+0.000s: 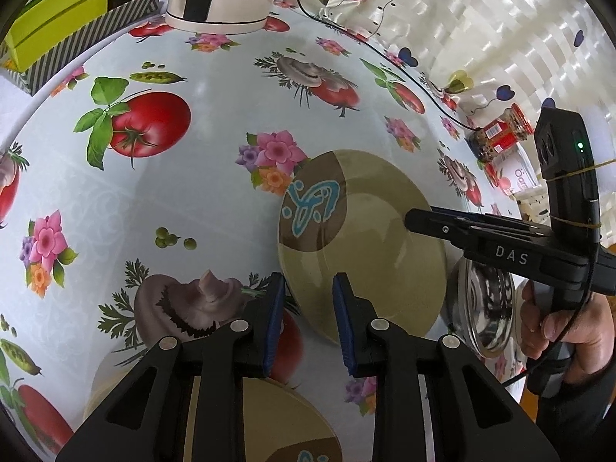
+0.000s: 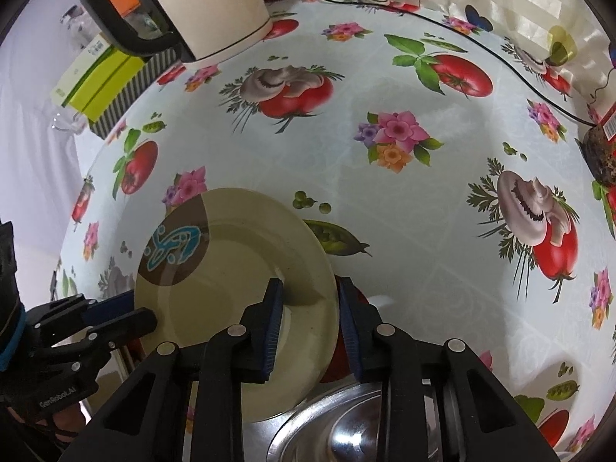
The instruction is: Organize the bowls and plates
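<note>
A beige plate (image 1: 369, 254) with a brown patch and blue mark lies on the flowered tablecloth; it also shows in the right wrist view (image 2: 231, 281). My right gripper (image 2: 310, 323) is open, its jaws on either side of the plate's right rim; it shows in the left wrist view (image 1: 414, 223) over the plate. My left gripper (image 1: 308, 319) is open at the plate's near-left rim; it also shows in the right wrist view (image 2: 142, 317). A second beige plate (image 1: 269, 419) lies under the left gripper. A steel bowl (image 1: 485, 308) sits right of the plate, also below my right gripper (image 2: 346, 427).
A cream kettle (image 2: 200, 11) stands at the back of the table. A striped box with green packs (image 1: 57, 34) sits at the back left. A black cable (image 1: 415, 84) runs along the curtain side. A jar with a red label (image 1: 500, 134) stands at the right.
</note>
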Demonstrator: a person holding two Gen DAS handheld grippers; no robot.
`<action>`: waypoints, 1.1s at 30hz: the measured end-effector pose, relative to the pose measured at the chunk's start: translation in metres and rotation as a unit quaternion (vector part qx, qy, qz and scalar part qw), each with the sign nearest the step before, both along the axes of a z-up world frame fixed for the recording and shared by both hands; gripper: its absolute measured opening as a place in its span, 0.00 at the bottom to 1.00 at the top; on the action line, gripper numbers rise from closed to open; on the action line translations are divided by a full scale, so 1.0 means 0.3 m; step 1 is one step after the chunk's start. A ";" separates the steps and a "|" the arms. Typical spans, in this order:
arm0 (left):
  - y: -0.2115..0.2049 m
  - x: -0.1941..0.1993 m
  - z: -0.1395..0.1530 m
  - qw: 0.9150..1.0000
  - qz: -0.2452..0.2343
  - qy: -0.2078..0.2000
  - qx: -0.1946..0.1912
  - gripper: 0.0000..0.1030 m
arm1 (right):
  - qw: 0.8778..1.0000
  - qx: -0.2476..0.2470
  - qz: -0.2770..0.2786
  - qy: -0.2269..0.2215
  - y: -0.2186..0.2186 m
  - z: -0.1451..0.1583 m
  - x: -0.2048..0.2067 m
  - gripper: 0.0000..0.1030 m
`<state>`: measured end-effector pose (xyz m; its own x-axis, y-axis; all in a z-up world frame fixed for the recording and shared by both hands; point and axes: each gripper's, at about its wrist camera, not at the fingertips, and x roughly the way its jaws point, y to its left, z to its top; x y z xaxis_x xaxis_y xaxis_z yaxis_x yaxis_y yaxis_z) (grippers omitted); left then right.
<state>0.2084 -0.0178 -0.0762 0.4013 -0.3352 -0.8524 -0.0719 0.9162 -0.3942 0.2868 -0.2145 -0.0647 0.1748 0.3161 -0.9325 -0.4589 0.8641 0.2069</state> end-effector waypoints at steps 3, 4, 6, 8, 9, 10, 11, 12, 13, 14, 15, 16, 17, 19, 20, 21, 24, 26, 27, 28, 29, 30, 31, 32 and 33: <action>0.004 0.000 0.001 1.000 0.003 -0.003 0.000 0.24 | 1.000 0.003 -0.003 -0.001 0.000 0.000 -0.001 0.27; 0.005 0.000 0.003 1.000 0.004 -0.005 0.001 0.24 | 1.000 0.003 -0.003 -0.001 0.000 0.000 -0.002 0.27; 0.011 -0.002 0.011 1.000 0.006 -0.009 0.002 0.24 | 1.000 0.005 -0.005 -0.002 -0.001 0.001 -0.002 0.27; 0.017 -0.002 0.017 1.000 0.009 -0.012 0.001 0.24 | 1.000 0.006 -0.006 -0.002 0.001 0.003 -0.004 0.27; 0.018 -0.002 0.021 1.000 0.010 -0.014 0.001 0.24 | 1.000 0.006 -0.006 -0.003 0.003 0.005 -0.005 0.27; 0.022 -0.003 0.024 1.000 0.011 -0.015 0.001 0.24 | 1.000 0.007 -0.006 -0.003 0.006 0.009 -0.006 0.27; 0.026 -0.004 0.029 1.000 0.012 -0.017 0.001 0.24 | 1.000 0.008 -0.006 -0.004 0.008 0.013 -0.007 0.27; 0.027 -0.005 0.031 1.000 0.013 -0.018 0.001 0.24 | 1.000 0.010 -0.006 -0.005 0.011 0.015 -0.008 0.27; 0.030 -0.006 0.035 1.000 0.014 -0.019 0.001 0.24 | 1.000 0.011 -0.006 -0.006 0.015 0.019 -0.008 0.27; 0.034 -0.007 0.038 1.000 0.016 -0.020 0.001 0.24 | 1.000 0.012 -0.006 -0.007 0.018 0.024 -0.009 0.27; 0.038 -0.009 0.043 1.000 0.017 -0.021 0.001 0.24 | 1.000 0.013 -0.006 -0.009 0.020 0.029 -0.010 0.27; 0.039 -0.013 0.047 1.000 0.018 -0.023 0.001 0.24 | 1.000 0.014 -0.006 -0.010 0.021 0.034 -0.011 0.27; 0.043 -0.015 0.052 1.000 0.019 -0.024 0.001 0.24 | 1.000 0.014 -0.005 -0.011 0.024 0.038 -0.012 0.27; 0.049 -0.018 0.060 0.999 0.022 -0.026 0.001 0.24 | 1.000 0.015 -0.003 -0.013 0.031 0.046 -0.015 0.27; 0.053 -0.021 0.065 0.999 0.023 -0.027 0.001 0.24 | 1.000 0.015 -0.003 -0.013 0.035 0.050 -0.017 0.27; 0.056 -0.023 0.069 0.999 0.024 -0.028 0.001 0.24 | 1.000 0.016 -0.002 -0.014 0.038 0.054 -0.019 0.27; 0.065 -0.035 0.084 0.999 0.027 -0.031 0.002 0.24 | 1.000 0.017 0.000 -0.017 0.050 0.068 -0.027 0.27; 0.072 -0.047 0.097 0.999 0.029 -0.034 0.002 0.24 | 1.000 0.017 0.001 -0.019 0.057 0.079 -0.034 0.27; 0.073 -0.052 0.101 0.999 0.030 -0.035 0.002 0.24 | 1.000 0.017 0.002 -0.020 0.061 0.086 -0.039 0.27; 0.076 -0.060 0.107 0.999 0.031 -0.036 0.003 0.24 | 1.000 0.017 0.003 -0.021 0.065 0.092 -0.043 0.27; 0.080 -0.068 0.112 0.999 0.031 -0.037 0.003 0.24 | 1.000 0.018 0.003 -0.021 0.068 0.098 -0.049 0.27; 0.084 -0.077 0.117 0.999 0.032 -0.038 0.004 0.24 | 1.000 0.018 0.004 -0.023 0.071 0.105 -0.056 0.27; 0.086 -0.083 0.119 0.999 0.033 -0.038 0.004 0.24 | 1.000 0.018 0.005 -0.023 0.075 0.109 -0.061 0.27; 0.090 -0.093 0.123 0.999 0.034 -0.038 0.004 0.24 | 1.000 0.018 0.005 -0.024 0.078 0.114 -0.068 0.27; 0.094 -0.104 0.126 0.999 0.035 -0.038 0.004 0.24 | 1.000 0.017 0.006 -0.025 0.083 0.120 -0.077 0.27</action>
<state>0.1773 0.0106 -0.0385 0.4876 -0.2964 -0.8212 -0.1064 0.9134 -0.3928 0.2638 -0.1896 -0.0286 0.2164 0.3507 -0.9112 -0.4804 0.8507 0.2133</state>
